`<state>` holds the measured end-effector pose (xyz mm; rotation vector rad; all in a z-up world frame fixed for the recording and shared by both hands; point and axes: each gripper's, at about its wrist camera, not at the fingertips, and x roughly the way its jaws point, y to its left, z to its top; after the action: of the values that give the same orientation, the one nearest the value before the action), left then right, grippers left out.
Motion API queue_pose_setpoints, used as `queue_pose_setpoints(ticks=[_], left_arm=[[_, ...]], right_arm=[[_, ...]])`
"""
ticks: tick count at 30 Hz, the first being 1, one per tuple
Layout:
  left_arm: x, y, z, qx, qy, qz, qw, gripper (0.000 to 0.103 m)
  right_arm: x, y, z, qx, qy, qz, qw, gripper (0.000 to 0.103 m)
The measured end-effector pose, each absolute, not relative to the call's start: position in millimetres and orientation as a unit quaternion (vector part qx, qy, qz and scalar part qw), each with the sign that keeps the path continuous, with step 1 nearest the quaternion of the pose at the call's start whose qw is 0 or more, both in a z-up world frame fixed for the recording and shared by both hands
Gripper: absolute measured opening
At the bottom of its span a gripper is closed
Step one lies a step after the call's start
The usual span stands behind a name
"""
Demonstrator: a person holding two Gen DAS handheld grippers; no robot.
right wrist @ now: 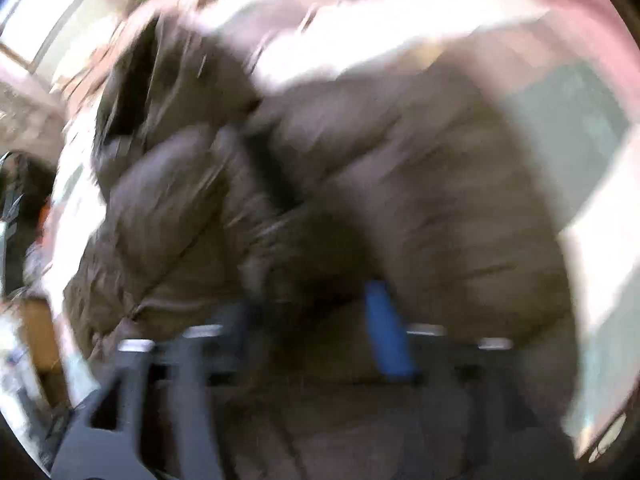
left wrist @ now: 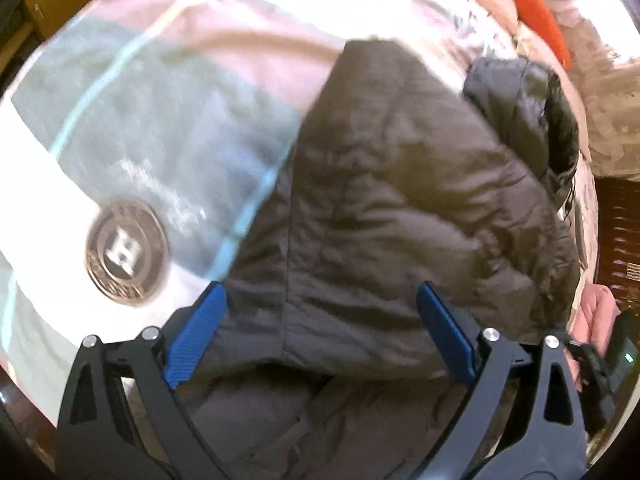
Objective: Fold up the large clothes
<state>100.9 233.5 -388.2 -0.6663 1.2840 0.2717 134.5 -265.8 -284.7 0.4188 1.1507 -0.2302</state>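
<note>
A dark grey-brown padded jacket [left wrist: 400, 200] lies spread on a bed, its black hood [left wrist: 524, 108] at the far right. My left gripper [left wrist: 320, 296] is open with its blue pads wide apart just above the jacket's near hem, holding nothing. In the right wrist view the same jacket [right wrist: 360, 184] fills the frame, heavily blurred. My right gripper [right wrist: 312, 300] sits low over the jacket's folds; one blue pad [right wrist: 384, 320] shows, the other is hidden in dark fabric, and I cannot tell whether it grips the cloth.
The bedcover [left wrist: 140, 120] is white, pink and pale blue-grey with a round emblem [left wrist: 126, 252]. An orange carrot-shaped cushion [left wrist: 540, 12] lies at the far right by the pillows. A dark wicker basket [left wrist: 620, 240] stands beside the bed.
</note>
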Motion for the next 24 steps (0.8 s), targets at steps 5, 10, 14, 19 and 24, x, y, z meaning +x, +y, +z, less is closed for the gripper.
queue_pose_setpoints(ticks=[5, 10, 14, 19, 24], left_arm=[[123.7, 228.5, -381.5, -0.315, 0.576, 0.095, 0.749, 0.097], [147.5, 203.9, -427.5, -0.238, 0.651, 0.108, 0.713, 0.101], [144.5, 217.0, -432.1, -0.262, 0.649, 0.113, 0.706, 0.101], [95.7, 241.7, -389.9, -0.283, 0.625, 0.099, 0.72, 0.101], [42.2, 230.5, -397.8, -0.235, 0.675, 0.103, 0.692, 0.101]], right_arm=[[143.7, -228.2, -253.7, 0.225, 0.491, 0.011, 0.841, 0.078], [184.9, -166.2, -318.9, 0.13, 0.598, 0.033, 0.79, 0.069], [185.8, -172.1, -325.5, 0.161, 0.605, 0.052, 0.778, 0.069], [116.1, -226.4, -293.1, 0.179, 0.571, 0.067, 0.798, 0.079], [37.1, -251.0, -365.3, 0.107, 0.711, 0.021, 0.695, 0.079]])
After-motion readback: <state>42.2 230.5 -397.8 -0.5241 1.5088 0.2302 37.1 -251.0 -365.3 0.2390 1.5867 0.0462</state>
